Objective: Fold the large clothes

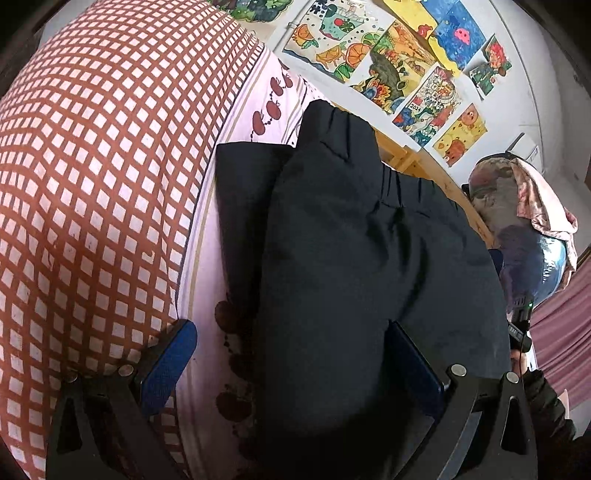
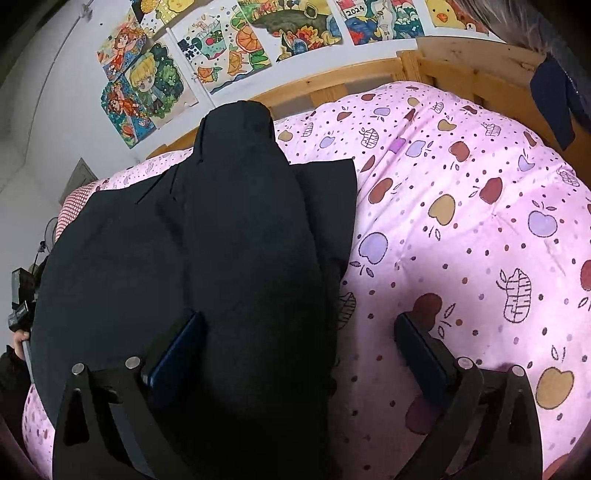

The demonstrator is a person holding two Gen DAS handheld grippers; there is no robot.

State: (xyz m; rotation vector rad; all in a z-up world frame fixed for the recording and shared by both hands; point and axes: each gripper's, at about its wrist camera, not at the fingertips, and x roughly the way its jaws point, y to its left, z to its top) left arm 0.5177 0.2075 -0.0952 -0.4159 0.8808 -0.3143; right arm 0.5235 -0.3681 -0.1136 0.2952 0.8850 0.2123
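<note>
- Pink apple-print quilt (image 2: pixel 461 229) covered the bed; dark garment (image 2: pixel 229 240) lay centre frame.
- Left gripper (image 1: pixel 291 354) and right gripper (image 2: pixel 299 347) fingers stood apart, straddling garment edges.
- Likely mid-fold; next, pinch an edge.

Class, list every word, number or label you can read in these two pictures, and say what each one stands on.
"2024": on a drawing on the wall, in the right wrist view.
"2024": on a drawing in the left wrist view, small but legible.
Dark characters on the orange-slice drawing: too blurred to read.
Black garment, quilt: no text.
</note>
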